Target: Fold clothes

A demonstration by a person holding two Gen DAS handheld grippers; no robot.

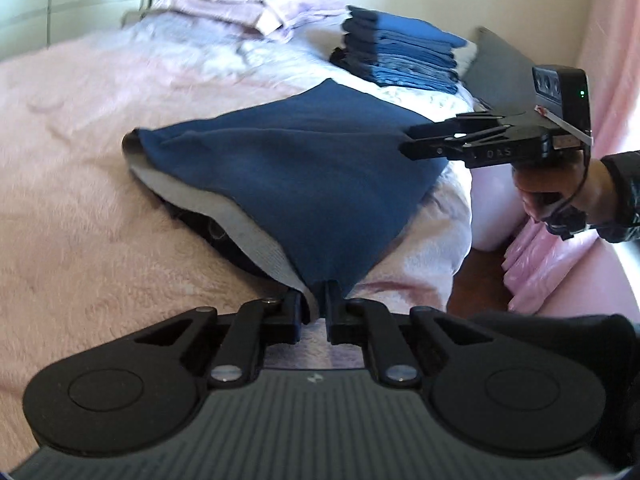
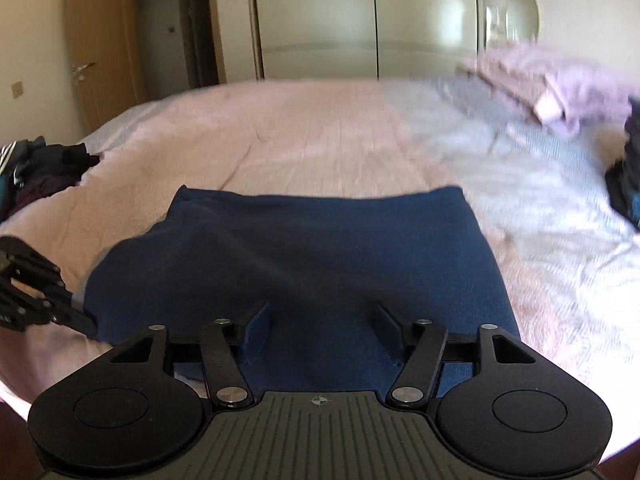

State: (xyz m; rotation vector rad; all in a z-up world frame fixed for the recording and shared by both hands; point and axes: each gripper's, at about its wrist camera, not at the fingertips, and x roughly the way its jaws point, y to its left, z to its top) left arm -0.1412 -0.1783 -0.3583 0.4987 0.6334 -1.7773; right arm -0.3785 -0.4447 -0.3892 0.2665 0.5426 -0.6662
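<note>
While left gripper (image 1: pixel 319 300) pinches one soft navy garment (image 1: pixel 296 164) on the fuzzy pink bed (image 1: pixel 80 208), right gripper (image 2: pixel 320 320) gapes; one folded blue stack (image 1: pixel 400 56).

Two hand-held grippers, one clamped and one spread.
Left gripper (image 1: pixel 319 304) pinches cloth between closed fingers; right gripper (image 2: pixel 322 328) hovers, jaws apart, gripped by right hand (image 1: pixel 560 192).

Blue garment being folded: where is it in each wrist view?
Left wrist: blue garment spreads across centre, its near corner pinched in the left gripper.
Right wrist: it fills lower centre, behind the open right gripper.
Shared landmark: lilac folded linen.
</note>
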